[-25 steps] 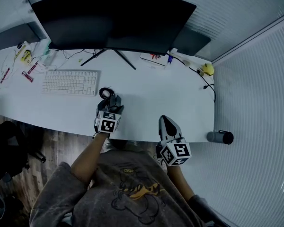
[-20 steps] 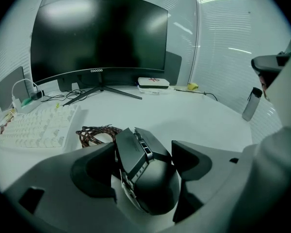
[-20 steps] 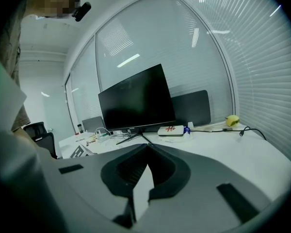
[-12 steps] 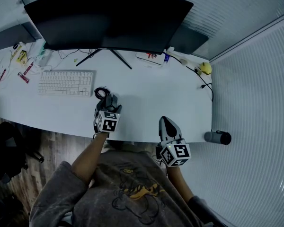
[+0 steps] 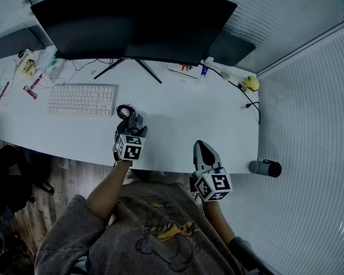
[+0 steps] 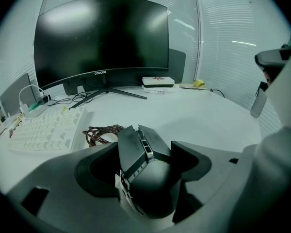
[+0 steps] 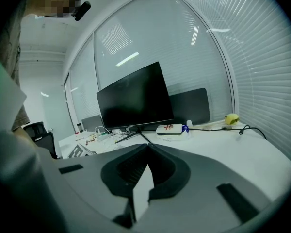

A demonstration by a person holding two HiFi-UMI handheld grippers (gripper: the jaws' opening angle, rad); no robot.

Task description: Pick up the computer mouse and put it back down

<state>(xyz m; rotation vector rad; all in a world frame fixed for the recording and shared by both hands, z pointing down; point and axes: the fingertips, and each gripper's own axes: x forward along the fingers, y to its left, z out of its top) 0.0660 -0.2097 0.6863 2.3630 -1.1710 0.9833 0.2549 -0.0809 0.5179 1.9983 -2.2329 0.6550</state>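
A dark angular computer mouse sits between the jaws of my left gripper, which is shut on its sides. The head view shows this left gripper over the white desk near its front edge, with the mouse at its tip. Whether the mouse touches the desk cannot be told. The mouse's braided cable lies coiled just ahead. My right gripper hovers at the desk's front edge, and in its own view the right gripper is shut on nothing.
A white keyboard lies left of the mouse. A big curved monitor stands behind on a splayed stand. A white box, a yellow object and a black cable lie at the back right. A dark cylinder sits past the right edge.
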